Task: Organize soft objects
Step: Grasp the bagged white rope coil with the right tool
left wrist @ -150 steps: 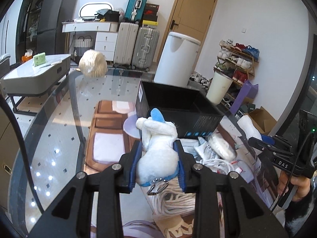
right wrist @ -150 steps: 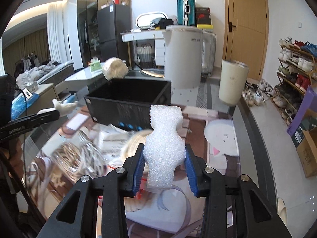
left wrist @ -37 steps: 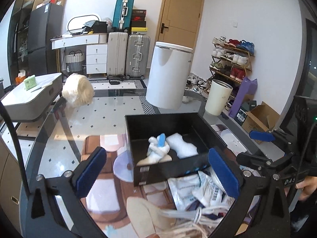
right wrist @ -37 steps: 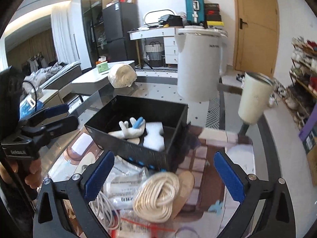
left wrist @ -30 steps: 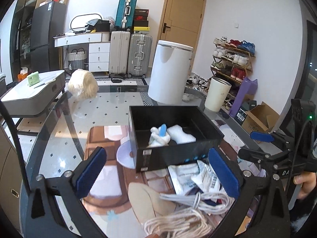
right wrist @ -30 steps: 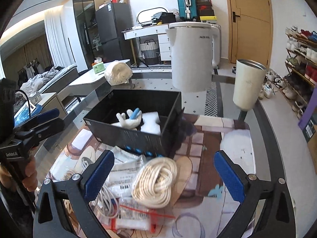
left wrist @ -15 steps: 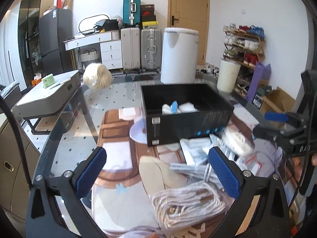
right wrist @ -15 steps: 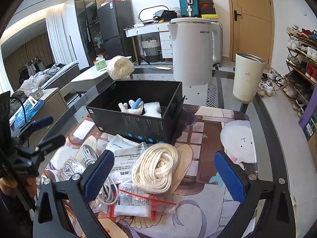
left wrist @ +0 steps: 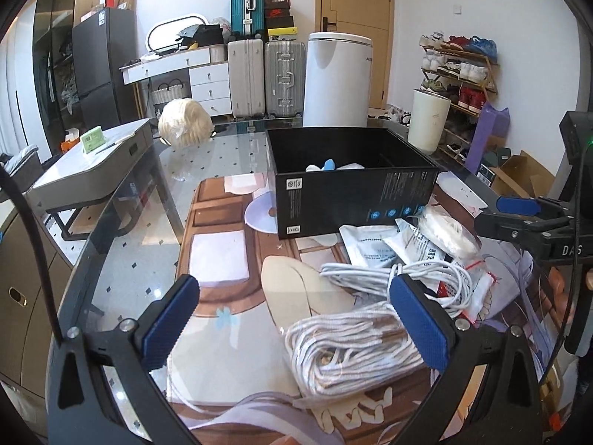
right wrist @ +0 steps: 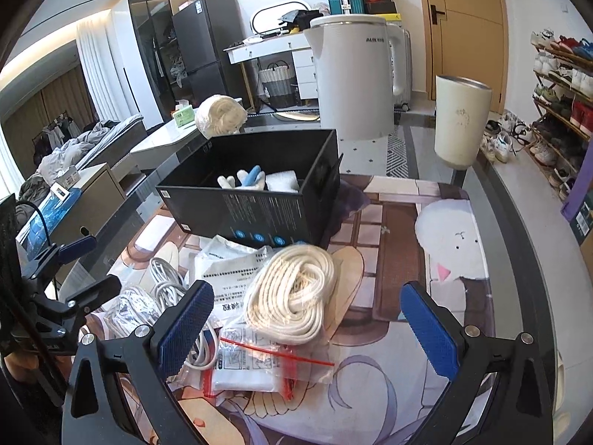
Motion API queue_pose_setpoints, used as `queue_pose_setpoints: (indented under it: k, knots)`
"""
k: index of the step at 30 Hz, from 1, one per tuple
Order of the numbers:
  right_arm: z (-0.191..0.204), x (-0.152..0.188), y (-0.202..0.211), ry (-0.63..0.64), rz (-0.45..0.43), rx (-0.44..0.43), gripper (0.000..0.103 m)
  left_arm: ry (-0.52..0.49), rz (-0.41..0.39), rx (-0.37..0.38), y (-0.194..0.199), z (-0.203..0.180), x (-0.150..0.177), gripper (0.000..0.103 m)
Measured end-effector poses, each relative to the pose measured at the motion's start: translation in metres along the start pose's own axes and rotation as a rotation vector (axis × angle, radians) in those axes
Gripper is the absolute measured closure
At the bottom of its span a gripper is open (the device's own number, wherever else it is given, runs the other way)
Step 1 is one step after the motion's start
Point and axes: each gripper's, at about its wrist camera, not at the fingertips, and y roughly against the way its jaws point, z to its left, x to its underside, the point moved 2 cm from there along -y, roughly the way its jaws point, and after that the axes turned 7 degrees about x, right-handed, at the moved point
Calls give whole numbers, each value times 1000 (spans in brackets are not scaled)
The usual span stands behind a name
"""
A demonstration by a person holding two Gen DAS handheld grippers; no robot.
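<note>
- Hovering w/ both tools spread wide, empty: left gripper [left wrist: 294,320], right gripper [right wrist: 307,324].
- Plush toy [right wrist: 244,179] + foam piece [right wrist: 282,181] sit inside black box [right wrist: 259,218].
- Next pick prob. bagged rope coil [right wrist: 294,293], right in front of box: straddle it centred, close slow, avoid snagging ziplock bag [right wrist: 267,365].

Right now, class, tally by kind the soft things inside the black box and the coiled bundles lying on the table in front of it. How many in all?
Plush toy: 1
Foam piece: 1
Coiled bundles of rope or cable: 3
Total: 5
</note>
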Motion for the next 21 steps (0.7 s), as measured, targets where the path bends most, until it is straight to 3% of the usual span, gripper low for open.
queue_pose_setpoints:
  k: [7,21]
  knots:
    - [-2,3,-10,-17,35,-3,1,-3,11,-20,-2,6,7,0]
    - [6,4,-47,-54,120,-34,1,-9,44,28,-5,6,16,0]
